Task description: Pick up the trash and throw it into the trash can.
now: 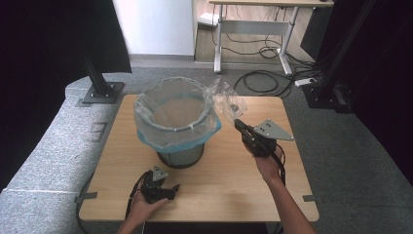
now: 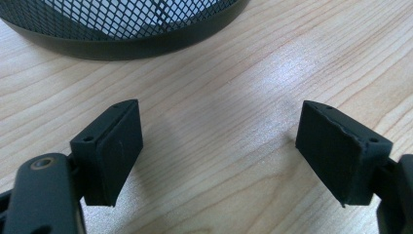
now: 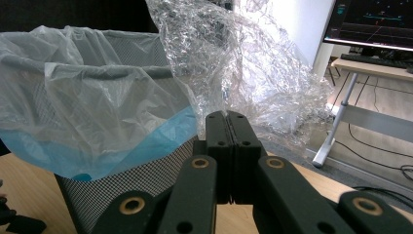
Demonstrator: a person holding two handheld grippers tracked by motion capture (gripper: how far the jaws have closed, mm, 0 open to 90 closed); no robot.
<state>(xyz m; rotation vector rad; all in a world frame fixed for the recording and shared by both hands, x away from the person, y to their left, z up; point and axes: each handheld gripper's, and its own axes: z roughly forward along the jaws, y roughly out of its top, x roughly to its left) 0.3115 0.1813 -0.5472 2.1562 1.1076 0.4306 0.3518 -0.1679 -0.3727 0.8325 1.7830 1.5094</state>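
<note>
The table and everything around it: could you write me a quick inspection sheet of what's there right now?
Surface: wooden table, bare around the things.
Job's things: black mesh bin lined with a translucent bag; crumpled clear plastic beside its rim.
Clutter: nothing seen.
Grippers: left hand-held gripper open, low over the table near the bin's base; right hand-held gripper shut, the plastic at its tips, grip unclear.
Cables: loose cables on the floor beyond.
Surroundings: grey carpet, white-legged desk, dark curtains.
</note>
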